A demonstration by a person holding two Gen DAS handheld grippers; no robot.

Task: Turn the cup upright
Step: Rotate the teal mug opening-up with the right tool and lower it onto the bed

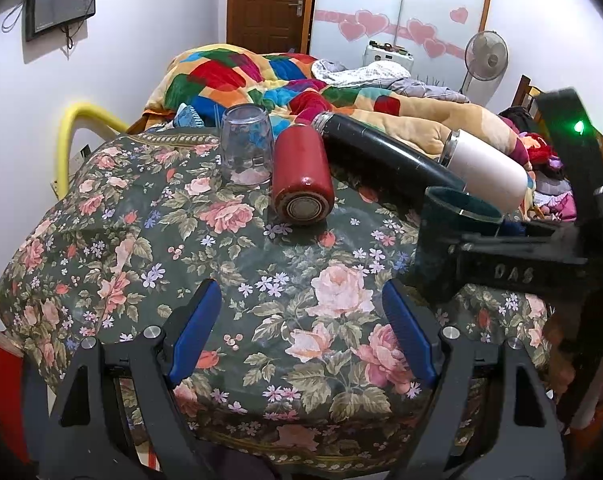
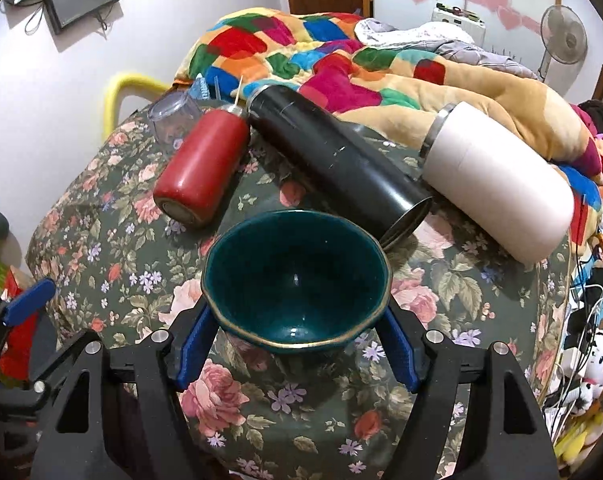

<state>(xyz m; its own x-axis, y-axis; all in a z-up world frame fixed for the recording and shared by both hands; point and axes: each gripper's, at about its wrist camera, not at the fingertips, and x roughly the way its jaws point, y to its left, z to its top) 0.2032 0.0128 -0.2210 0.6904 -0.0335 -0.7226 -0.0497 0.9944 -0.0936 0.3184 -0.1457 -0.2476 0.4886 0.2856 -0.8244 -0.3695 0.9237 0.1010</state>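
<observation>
Progress looks well along for one cup: the green cup (image 2: pixel 296 280) is sitting mouth-up between the blue pads (image 2: pixel 193 342) of the right gripper (image 2: pixel 297 344), its gold rim facing the camera and its inside empty. The pads are pressing against both of its sides, so the gripper is holding it. In the left wrist view the same cup (image 1: pixel 459 216) is showing upright at the right edge of the flowered tablecloth (image 1: pixel 181 240), though whether its base is resting on the cloth or hanging just above it cannot be told.

What is left, as a judgement, is setting it down and letting go. The clear cup (image 1: pixel 246 145) is standing mouth-down near the far edge, well apart from both grippers, and is not yet turned. The red flask (image 1: pixel 301 174), black flask (image 2: pixel 333 168) and white flask (image 2: pixel 497 180) are lying on their sides behind.

The left gripper (image 1: pixel 297 328) is hovering wide apart over the cloth, holding nothing.
</observation>
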